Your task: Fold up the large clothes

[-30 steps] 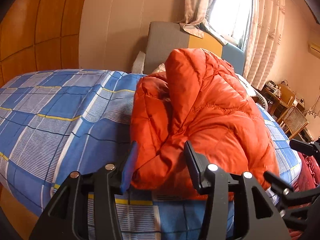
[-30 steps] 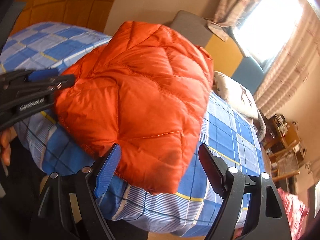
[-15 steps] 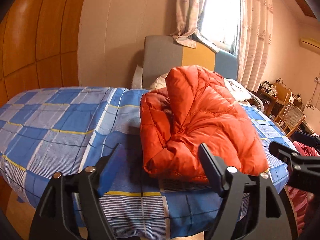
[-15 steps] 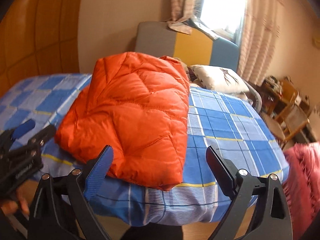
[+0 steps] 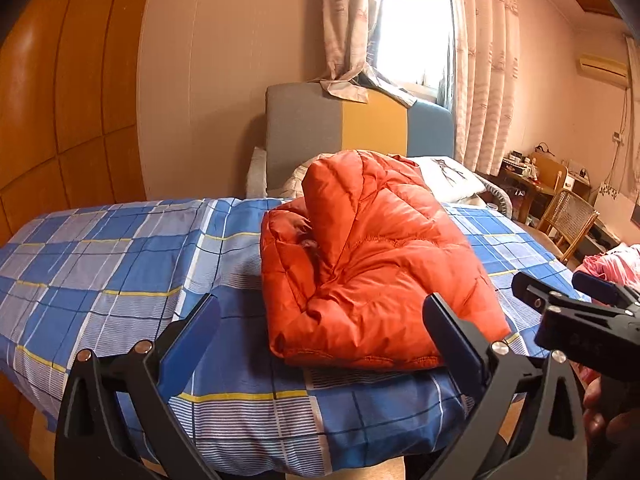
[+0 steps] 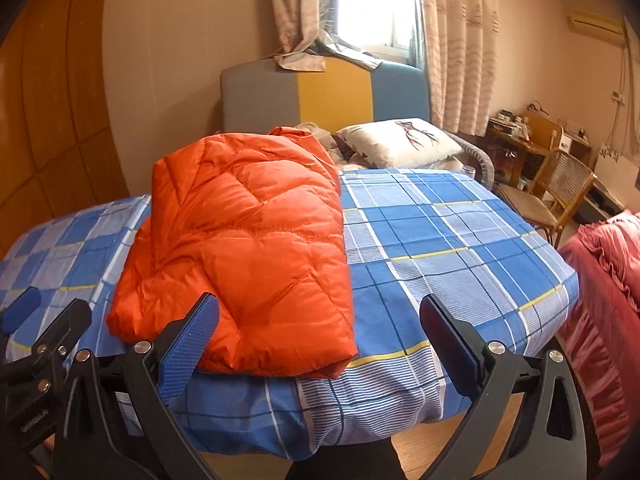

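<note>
An orange quilted down jacket lies folded in a thick bundle on the blue checked bed cover, near the bed's front edge. It also shows in the right wrist view. My left gripper is open and empty, held back from the jacket at the bed's front edge. My right gripper is open and empty, also clear of the jacket. The right gripper shows at the right of the left wrist view. The left gripper shows at the lower left of the right wrist view.
A grey, yellow and blue headboard and a white pillow are at the far end of the bed. A rattan chair and a cluttered desk stand to the right. Red bedding lies at the right edge. Wooden panels line the left wall.
Both grippers have pulled back and away from the jacket, so more of the bed and room shows. The left jaws, closely around the jacket's near edge a second ago, now stand wide open.
</note>
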Available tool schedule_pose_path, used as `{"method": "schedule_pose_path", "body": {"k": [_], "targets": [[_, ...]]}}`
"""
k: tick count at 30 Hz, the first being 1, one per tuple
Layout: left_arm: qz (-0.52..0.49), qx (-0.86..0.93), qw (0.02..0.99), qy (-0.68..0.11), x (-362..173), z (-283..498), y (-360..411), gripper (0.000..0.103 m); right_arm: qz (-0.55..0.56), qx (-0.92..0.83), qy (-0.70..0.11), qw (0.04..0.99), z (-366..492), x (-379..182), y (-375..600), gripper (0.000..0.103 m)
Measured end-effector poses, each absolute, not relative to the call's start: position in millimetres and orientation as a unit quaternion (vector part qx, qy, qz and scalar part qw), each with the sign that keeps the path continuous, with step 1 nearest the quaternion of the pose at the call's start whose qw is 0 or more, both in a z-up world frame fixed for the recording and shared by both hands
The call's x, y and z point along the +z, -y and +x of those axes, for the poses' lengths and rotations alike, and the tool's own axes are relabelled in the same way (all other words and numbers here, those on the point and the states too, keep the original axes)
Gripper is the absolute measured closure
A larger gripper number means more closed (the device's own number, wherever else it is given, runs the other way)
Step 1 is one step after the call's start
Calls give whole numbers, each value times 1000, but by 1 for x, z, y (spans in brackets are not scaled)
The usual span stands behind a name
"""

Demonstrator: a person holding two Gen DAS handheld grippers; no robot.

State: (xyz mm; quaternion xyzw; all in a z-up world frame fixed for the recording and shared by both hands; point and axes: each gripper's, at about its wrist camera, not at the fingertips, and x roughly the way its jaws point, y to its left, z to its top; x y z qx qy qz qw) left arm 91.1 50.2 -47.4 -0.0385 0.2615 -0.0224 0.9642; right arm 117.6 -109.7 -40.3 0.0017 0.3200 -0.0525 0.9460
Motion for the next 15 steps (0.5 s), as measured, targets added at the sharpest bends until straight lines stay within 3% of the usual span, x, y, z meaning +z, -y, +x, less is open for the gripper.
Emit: {"method": "schedule_pose_path", "body": {"k": [15], "targets": [[-40,16,962,-270,-47,97,-48,2,6,-53,-296,954,117,-34,112,3]]}}
